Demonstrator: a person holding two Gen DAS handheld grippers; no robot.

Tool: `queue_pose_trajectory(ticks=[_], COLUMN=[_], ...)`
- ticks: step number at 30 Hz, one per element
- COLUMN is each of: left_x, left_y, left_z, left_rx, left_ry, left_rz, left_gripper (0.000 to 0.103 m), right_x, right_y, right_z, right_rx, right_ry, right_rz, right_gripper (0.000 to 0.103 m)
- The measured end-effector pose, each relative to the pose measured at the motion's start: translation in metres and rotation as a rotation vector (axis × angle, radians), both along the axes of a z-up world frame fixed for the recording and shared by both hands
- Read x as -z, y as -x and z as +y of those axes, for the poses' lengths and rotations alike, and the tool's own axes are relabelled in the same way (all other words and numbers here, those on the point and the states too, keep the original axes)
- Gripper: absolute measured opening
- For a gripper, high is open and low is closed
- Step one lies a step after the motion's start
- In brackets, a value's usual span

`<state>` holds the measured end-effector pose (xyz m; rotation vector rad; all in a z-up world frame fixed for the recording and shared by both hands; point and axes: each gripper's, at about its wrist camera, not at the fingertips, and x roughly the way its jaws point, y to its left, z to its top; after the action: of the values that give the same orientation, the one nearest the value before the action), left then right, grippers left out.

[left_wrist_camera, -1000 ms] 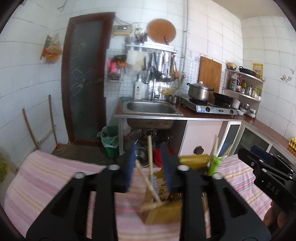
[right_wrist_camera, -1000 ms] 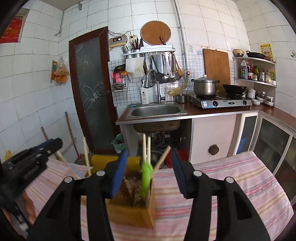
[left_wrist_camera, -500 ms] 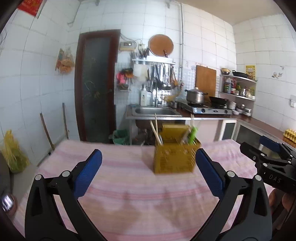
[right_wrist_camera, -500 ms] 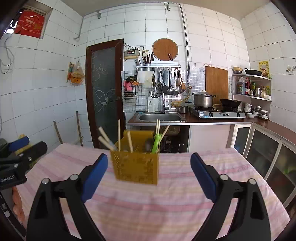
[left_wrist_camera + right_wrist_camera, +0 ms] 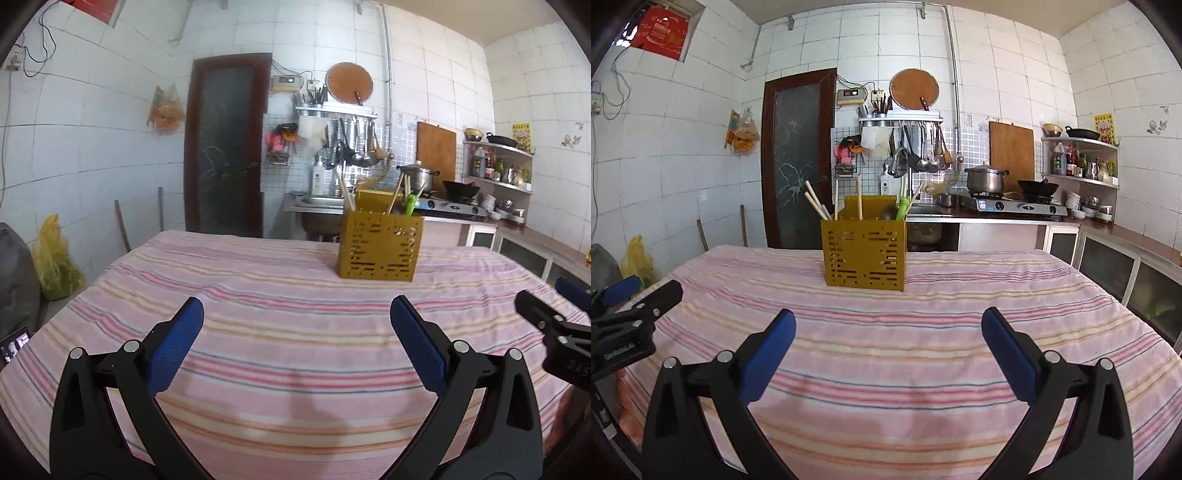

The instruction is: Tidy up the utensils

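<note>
A yellow perforated utensil holder point(image 5: 380, 249) stands upright at the far middle of the striped table; it also shows in the right wrist view point(image 5: 864, 254). Wooden chopsticks point(image 5: 816, 203) and a green-handled utensil point(image 5: 902, 208) stick out of it. My left gripper point(image 5: 295, 343) is open and empty, well short of the holder. My right gripper point(image 5: 888, 350) is open and empty too, at a like distance. The right gripper's arm shows at the right edge of the left wrist view point(image 5: 554, 332), and the left one at the left edge of the right wrist view point(image 5: 631, 310).
A pink striped cloth point(image 5: 295, 332) covers the table. Behind it are a sink counter point(image 5: 931, 212), a gas stove with a pot point(image 5: 986, 181) and a wok, a corner shelf point(image 5: 1078, 162) and a dark door point(image 5: 798, 158). A yellow bag point(image 5: 55, 258) sits on the floor at left.
Both grippers have opened wide and pulled back from the holder toward the near side of the table. The holder now stands alone, farther away in both views.
</note>
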<state>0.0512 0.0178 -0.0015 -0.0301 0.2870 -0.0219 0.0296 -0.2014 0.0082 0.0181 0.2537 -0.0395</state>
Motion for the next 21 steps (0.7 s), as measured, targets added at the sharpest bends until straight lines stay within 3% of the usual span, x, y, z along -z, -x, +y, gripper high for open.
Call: queue_pose_trajectory(ticks=[21], left_x=[0.0], left_y=[0.01], left_z=[-0.003], left_rx=[-0.055], left_ry=[-0.022], left_rz=[-0.073], left_gripper=[0.098], right_x=[0.013], right_y=[0.008], right_z=[0.004], right_rx=[0.028], right_ry=[-0.001], right_rz=[-0.031], right_gripper=[0.098])
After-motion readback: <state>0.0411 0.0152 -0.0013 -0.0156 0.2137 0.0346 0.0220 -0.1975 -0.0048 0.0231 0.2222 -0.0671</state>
